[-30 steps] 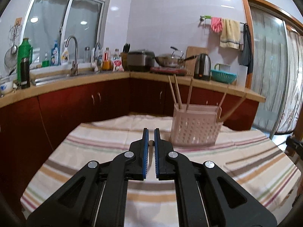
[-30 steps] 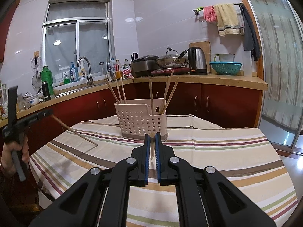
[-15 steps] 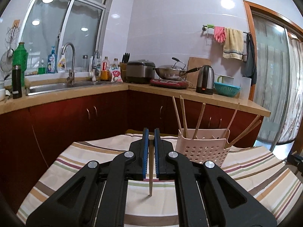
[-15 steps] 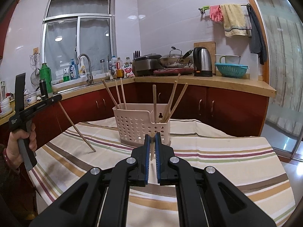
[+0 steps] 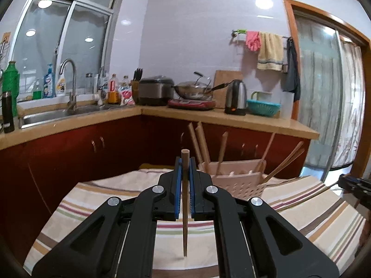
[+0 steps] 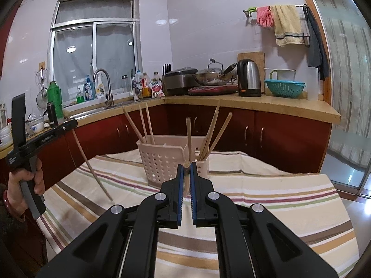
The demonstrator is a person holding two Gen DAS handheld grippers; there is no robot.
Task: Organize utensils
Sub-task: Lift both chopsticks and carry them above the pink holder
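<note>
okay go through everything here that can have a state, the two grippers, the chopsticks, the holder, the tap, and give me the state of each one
left gripper: shut on a chopstick.
left chopstick: upright, tip hanging above the striped tablecloth.
right gripper: shut on a chopstick.
right chopstick: pinched upright, mostly hidden.
utensil holder: upright on the table, chopsticks leaning in two compartments.
faucet: no water visible.
wok lid: on.

Dim indoor ceiling light, tile glare, fisheye-bent dark edges, slight blur.

Home kitchen: sink [image 5: 58, 115], wok [image 5: 193, 90], kettle [image 5: 236, 97].
</note>
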